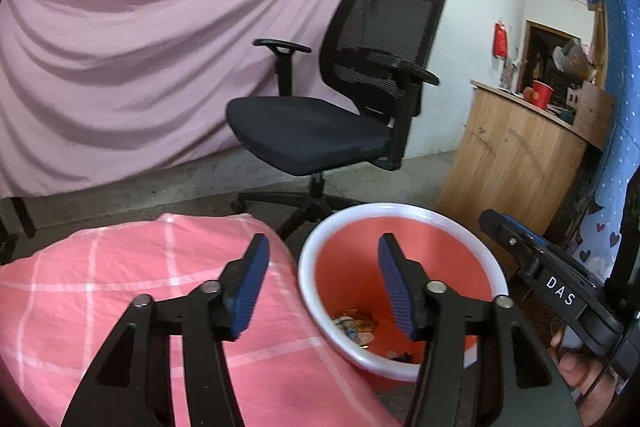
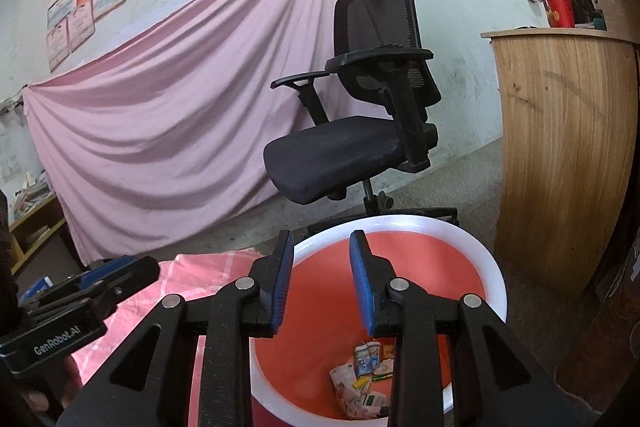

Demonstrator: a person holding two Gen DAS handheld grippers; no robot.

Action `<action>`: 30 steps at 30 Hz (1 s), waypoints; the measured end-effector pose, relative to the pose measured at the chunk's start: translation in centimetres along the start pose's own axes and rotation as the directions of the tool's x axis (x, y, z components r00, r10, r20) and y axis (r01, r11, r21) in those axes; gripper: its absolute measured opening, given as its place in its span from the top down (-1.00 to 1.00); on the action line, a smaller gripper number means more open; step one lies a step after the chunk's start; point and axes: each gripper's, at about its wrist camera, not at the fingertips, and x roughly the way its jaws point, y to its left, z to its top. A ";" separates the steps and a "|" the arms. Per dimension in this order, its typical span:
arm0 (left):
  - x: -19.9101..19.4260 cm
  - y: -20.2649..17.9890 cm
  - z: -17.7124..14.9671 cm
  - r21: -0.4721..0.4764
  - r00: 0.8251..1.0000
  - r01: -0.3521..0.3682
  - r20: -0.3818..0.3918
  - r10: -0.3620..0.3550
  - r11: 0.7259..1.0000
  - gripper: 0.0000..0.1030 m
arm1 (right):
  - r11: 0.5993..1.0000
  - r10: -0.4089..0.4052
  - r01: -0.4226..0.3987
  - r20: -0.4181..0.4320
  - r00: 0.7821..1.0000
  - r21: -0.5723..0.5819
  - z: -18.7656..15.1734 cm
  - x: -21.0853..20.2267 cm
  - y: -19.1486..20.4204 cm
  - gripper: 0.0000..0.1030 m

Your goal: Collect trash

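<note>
A red bin with a white rim stands on the floor beside a surface covered in pink checked cloth. Several wrappers and bits of paper trash lie at its bottom. My left gripper is open over the bin's near left rim and the cloth, with nothing between its blue pads. In the right wrist view my right gripper hangs over the same bin's rim, open by a narrow gap and holding nothing. The trash shows below it inside the bin.
A black office chair stands just behind the bin, in front of a draped pink sheet. A wooden counter is to the right, with a red cup on top. A person's hand grips the other tool at lower right.
</note>
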 end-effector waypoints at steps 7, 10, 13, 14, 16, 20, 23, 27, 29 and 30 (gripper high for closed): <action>-2.5 2.7 -0.6 -0.060 0.996 -0.084 0.027 0.086 0.995 -0.32 | 0.999 -0.001 0.003 0.027 1.000 -0.039 -0.2 -0.6 1.6 0.03; -3.7 3.7 -1.0 -0.084 0.990 -0.126 0.046 0.130 0.988 -0.66 | 0.998 -0.005 0.007 0.033 0.999 -0.055 -0.3 -0.8 2.3 -0.15; -4.6 4.5 -1.6 -0.101 0.983 -0.167 0.058 0.173 0.981 -0.90 | 0.999 -0.015 0.018 0.046 0.999 -0.051 -0.6 -1.1 2.7 -0.63; -5.0 4.7 -1.9 -0.106 0.980 -0.181 0.068 0.189 0.978 -0.92 | 0.998 -0.021 0.023 0.051 0.999 -0.054 -0.7 -1.3 2.8 -0.65; -5.7 5.1 -2.4 -0.118 0.976 -0.194 0.082 0.204 0.974 -0.93 | 0.997 -0.032 0.036 0.052 0.998 -0.070 -1.0 -1.4 3.2 -0.73; -6.9 6.2 -3.4 -0.145 0.970 -0.212 0.086 0.226 0.966 -0.95 | 0.996 -0.044 0.049 0.072 0.996 -0.072 -1.6 -1.9 3.7 -1.00; -7.8 6.6 -4.1 -0.152 0.966 -0.221 0.101 0.238 0.963 -0.95 | 0.995 -0.042 0.049 0.086 0.995 -0.087 -1.9 -2.4 4.3 -1.00; -9.1 6.9 -5.0 -0.149 0.957 -0.245 0.121 0.263 0.958 -0.96 | 0.991 -0.025 0.040 0.112 0.993 -0.126 -2.7 -3.3 5.6 -1.00; -10.0 7.1 -5.6 -0.149 0.952 -0.256 0.136 0.276 0.955 -0.96 | 0.990 -0.013 0.031 0.126 0.992 -0.140 -2.9 -3.8 6.0 -1.00; -10.3 7.1 -5.8 -0.149 0.950 -0.260 0.140 0.280 0.954 -0.96 | 0.989 -0.007 0.027 0.134 0.991 -0.146 -3.1 -4.1 6.2 -1.00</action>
